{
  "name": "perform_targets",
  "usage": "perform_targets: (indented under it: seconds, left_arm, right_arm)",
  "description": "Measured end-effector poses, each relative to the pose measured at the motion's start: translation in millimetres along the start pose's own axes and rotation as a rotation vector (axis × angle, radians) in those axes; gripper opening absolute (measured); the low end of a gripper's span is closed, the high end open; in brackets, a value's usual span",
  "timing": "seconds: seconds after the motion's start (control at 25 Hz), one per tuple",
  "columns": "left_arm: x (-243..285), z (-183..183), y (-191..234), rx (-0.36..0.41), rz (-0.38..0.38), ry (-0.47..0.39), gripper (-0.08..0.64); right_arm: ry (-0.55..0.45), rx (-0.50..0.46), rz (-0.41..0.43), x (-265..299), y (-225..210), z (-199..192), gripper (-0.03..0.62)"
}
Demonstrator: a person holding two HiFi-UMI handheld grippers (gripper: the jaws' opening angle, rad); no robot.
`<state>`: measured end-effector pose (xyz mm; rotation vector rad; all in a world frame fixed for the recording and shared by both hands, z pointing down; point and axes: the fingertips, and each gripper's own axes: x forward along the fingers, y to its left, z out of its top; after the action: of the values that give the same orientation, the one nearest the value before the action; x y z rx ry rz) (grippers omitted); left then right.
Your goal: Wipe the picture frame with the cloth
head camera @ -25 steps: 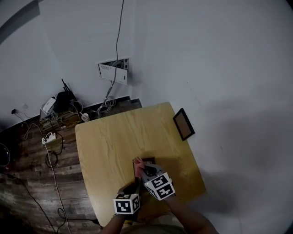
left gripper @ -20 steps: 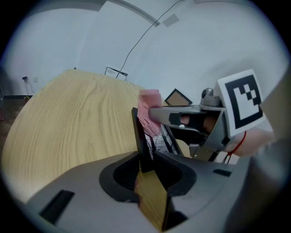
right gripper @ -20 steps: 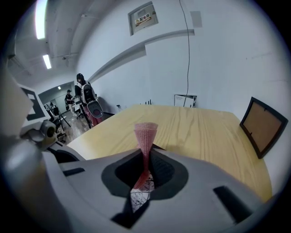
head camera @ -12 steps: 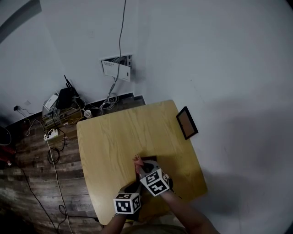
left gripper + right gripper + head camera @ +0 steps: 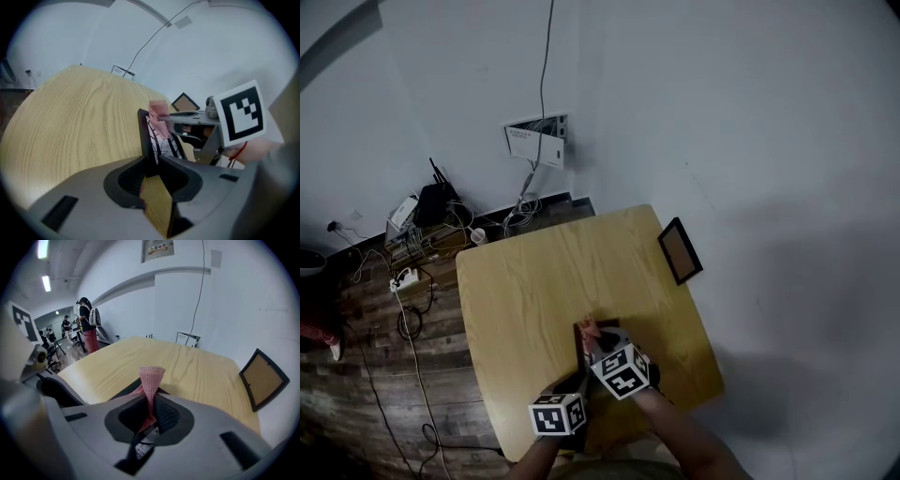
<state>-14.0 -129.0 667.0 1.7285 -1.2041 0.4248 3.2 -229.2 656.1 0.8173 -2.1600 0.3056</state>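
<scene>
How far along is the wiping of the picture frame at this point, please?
Done: the left tongs are shut on the picture frame, held on edge, and the right tongs are shut on the pink cloth. In hand: the cloth lies against the frame's upper part. Left, probably: the rest of its face.

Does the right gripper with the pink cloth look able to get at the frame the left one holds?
Probably yes: the left gripper holds the picture frame upright, and the right gripper has its cloth at the frame's top edge, with nothing between.
</scene>
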Motion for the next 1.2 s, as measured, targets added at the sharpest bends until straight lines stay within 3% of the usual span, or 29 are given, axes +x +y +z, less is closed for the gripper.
perform_targets:
  seconds: [0.4,0.96,1.2]
  left_arm:
    - [-0.4,-1.1,0.8,-0.029,-0.003,-0.008,0.084]
    - [2.7,-4.8,-1.2,-0.054,-0.004,-0.019,0.086]
    - [2.4,-3.8,-0.5,-0.05,0.0,-0.026,0.086]
  right_arm:
    - [0.019,0.028,-0.062,-15.7,-24.2,-18.3,0.018]
    - [0.018,0.062,-0.059,-21.5,-29.3,-23.7,0.018]
    - [-0.069,0.14,-0.045,-34.8,-24.8,-9.5,0.018]
